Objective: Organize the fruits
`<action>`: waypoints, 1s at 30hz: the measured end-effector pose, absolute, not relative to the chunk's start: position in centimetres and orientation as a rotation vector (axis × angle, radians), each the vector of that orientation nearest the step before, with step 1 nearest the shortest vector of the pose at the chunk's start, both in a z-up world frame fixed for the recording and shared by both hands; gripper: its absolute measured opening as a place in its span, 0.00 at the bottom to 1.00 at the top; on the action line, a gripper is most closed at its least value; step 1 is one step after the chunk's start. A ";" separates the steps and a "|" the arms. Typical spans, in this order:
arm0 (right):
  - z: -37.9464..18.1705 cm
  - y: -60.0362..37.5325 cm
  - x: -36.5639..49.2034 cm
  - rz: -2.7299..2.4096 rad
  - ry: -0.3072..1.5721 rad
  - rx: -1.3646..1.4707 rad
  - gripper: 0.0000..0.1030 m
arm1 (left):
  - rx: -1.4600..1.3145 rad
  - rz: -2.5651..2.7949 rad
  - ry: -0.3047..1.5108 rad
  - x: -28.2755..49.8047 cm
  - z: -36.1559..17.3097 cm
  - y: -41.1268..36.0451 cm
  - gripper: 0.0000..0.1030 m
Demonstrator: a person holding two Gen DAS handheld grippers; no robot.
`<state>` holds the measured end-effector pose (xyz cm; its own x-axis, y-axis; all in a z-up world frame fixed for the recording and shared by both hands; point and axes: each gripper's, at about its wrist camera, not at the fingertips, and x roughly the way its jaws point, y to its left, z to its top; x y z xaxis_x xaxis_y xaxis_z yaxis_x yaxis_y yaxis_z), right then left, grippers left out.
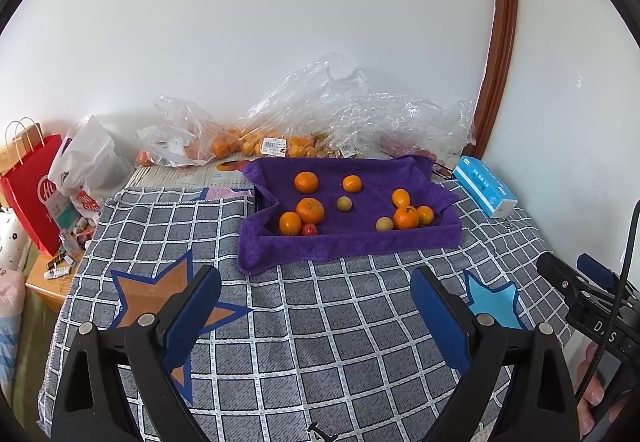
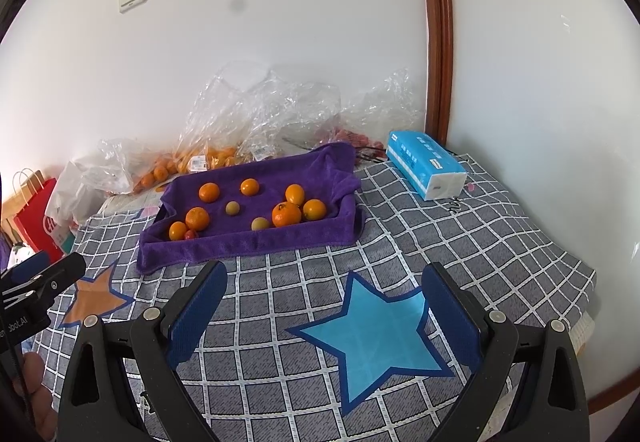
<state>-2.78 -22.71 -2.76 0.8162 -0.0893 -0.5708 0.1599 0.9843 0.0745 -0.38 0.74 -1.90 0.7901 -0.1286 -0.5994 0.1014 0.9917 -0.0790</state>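
Left claw (image 1: 316,306) spread wide, nothing between the pads, sitting low center of the left view over bare checked cloth (image 1: 328,342). Right claw (image 2: 324,302) likewise spread and empty, low center of the right view, blue star (image 2: 372,338) under the gap. Orange star (image 1: 160,294) sits just under the left claw's left finger.

Room: open cloth runs from both claws up to the tray's near wall, nothing lying in that strip. The other claw's body pokes in at the lower right edge of the left view and the lower left edge of the right view, so the two sit side by side, apart. Cloth edge drops off at the right of the right view; wall and brown trim (image 2: 438,42) close behind it. Left view: table edge lower left, red bag (image 1: 32,186) beyond it.

Fruit: all in the purple towel-lined tray (image 1: 344,238), mid frame in both views.
- Left cluster: big orange (image 1: 310,210), smaller orange (image 1: 290,223) touching it, small red fruit (image 1: 309,229) tucked at the near wall.
- Back: two oranges (image 1: 306,182), apart.
- Middle: one yellow-green fruit (image 1: 344,203), alone.
- Right cluster: three oranges (image 1: 405,217) bunched together, second yellow-green fruit (image 1: 384,224) just beside.

Behind the tray: crumpled clear bags (image 1: 320,110) with more oranges, against the wall. Tissue pack (image 2: 426,170) right of the tray, near it, not touching.
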 end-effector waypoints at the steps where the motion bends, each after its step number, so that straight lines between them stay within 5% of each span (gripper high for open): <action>1: -2.8 -22.7 -2.8 -0.133 0.601 0.123 0.94 | -0.043 -0.125 0.648 -0.4 -1.9 0.7 0.93; 30: -2.8 -22.7 -2.8 -0.130 0.600 0.125 0.94 | -0.048 -0.123 0.650 -0.3 -2.0 1.2 0.93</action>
<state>-2.84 -22.66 -2.83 0.8175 -0.0857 -0.5695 0.1584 0.9842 0.0793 -0.27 1.21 -1.96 0.7891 -0.1292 -0.6006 0.0993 0.9916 -0.0829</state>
